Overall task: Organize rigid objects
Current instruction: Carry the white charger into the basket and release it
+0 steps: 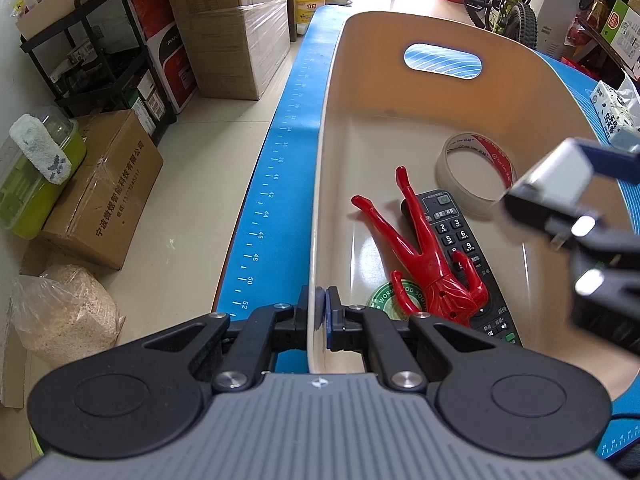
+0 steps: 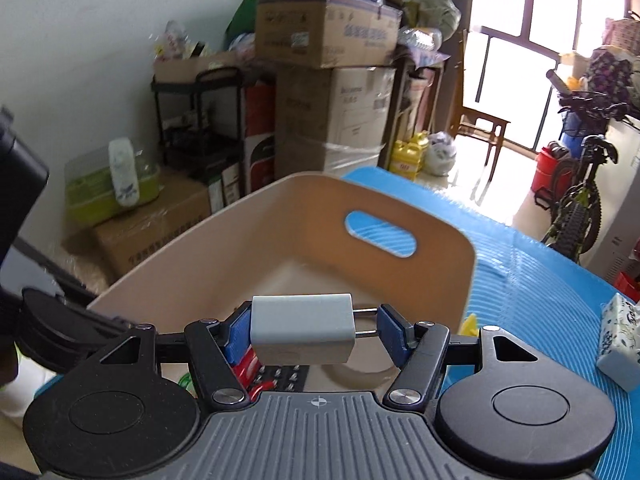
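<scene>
My right tool [image 2: 306, 330] is clamped on the charger [image 2: 302, 328] above the bin [image 1: 332, 128], pads on its base and prong tips. It looks light, stiff and slick. My left tool [image 1: 321, 312] pinches the bin's rim.

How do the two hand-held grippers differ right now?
The left hand-held gripper is shut on the beige bin wall; the right hand-held gripper stands wider, holding a white charger by body and prongs. The left sits at the rim; the right is above the bin. Both grip something.
</scene>
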